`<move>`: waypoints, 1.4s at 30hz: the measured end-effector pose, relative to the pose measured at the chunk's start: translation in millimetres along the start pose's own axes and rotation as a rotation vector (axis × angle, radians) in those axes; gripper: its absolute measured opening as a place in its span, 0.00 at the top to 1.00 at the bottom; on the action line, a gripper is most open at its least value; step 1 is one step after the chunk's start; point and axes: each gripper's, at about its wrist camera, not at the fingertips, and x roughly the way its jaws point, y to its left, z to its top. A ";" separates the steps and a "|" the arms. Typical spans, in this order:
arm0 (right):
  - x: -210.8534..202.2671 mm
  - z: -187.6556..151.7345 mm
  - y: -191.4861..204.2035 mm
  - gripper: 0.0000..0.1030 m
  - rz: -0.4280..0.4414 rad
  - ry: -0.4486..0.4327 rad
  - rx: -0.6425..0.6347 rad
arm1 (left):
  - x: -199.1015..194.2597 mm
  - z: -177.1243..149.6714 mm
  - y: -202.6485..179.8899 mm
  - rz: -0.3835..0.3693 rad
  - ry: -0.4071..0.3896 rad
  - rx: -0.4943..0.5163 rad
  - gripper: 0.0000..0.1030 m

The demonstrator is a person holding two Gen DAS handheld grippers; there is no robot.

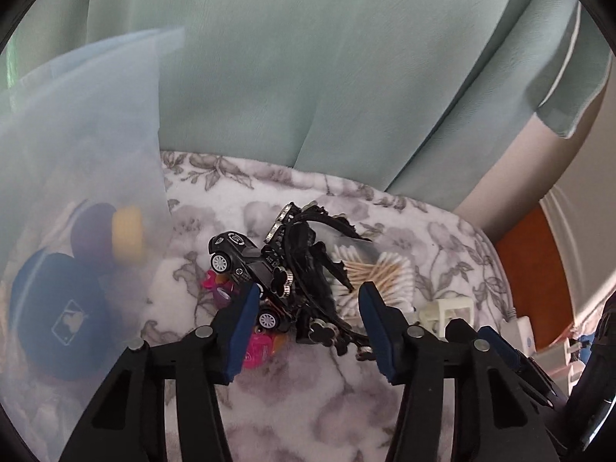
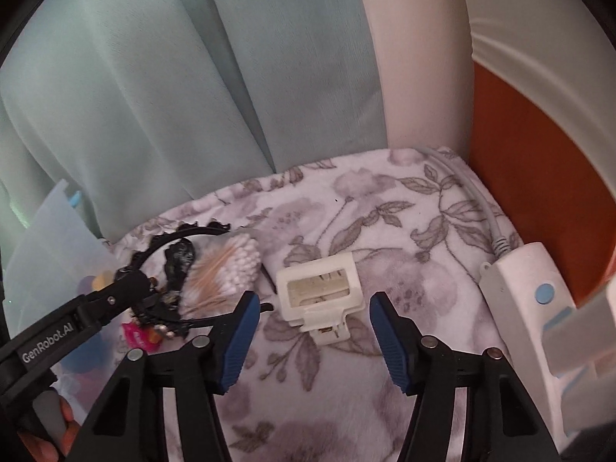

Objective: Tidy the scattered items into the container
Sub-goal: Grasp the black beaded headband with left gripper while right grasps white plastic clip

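1. Blue pads of the left gripper (image 1: 308,304) sit nearest the lens, jaws part spread, straddling the black pile; nothing is pinched yet. The left pad is at the toy car's rear wheel but contact is unclear, and the right pad stands clear over the swabs.
2. Black toy car (image 1: 246,265) lies tilted on top of pink trinkets (image 1: 258,350), tangled with a black headband (image 1: 308,269) with clover charms. Likely target of this gripper, since the jaws frame it.
3. Cotton swabs (image 1: 377,269) in a clear packet lie just right of the headband, touching it.
4. Translucent container (image 1: 77,177) stands at the left edge of the floral blanket (image 1: 308,404), near the pile, so the carry should be short. Navy cap and yellow and purple items show through its wall, already inside.
5. Right gripper (image 2: 313,331), jaws part spread and empty, is aimed at the white plastic clip (image 2: 321,292) lying flat on the blanket, between and just beyond the pads. No contact yet.
6. White power strip (image 2: 527,296) with its cable lies at the right blanket edge, apart from the clip; probably not part of the tidy-up.
7. Risk: grabbing the car may drag the headband along.
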 end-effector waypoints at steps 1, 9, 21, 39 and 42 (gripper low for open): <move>3.3 0.1 -0.5 0.40 -0.002 0.003 0.001 | 1.0 0.2 0.3 0.003 -0.005 0.002 0.48; 22.5 -2.8 -1.6 0.43 -0.013 0.019 -0.002 | 14.4 -2.5 10.8 0.038 -0.014 -0.008 0.60; 27.8 -0.7 -1.4 0.45 -0.019 0.001 -0.013 | 19.3 -4.1 19.0 0.042 -0.035 -0.028 0.70; -6.4 -15.3 1.5 0.45 -0.014 0.007 0.039 | -12.6 -9.2 11.5 0.032 -0.026 -0.014 0.84; -18.1 -18.8 2.3 0.45 -0.010 0.003 0.047 | -23.6 -11.0 6.8 0.027 -0.030 -0.004 0.85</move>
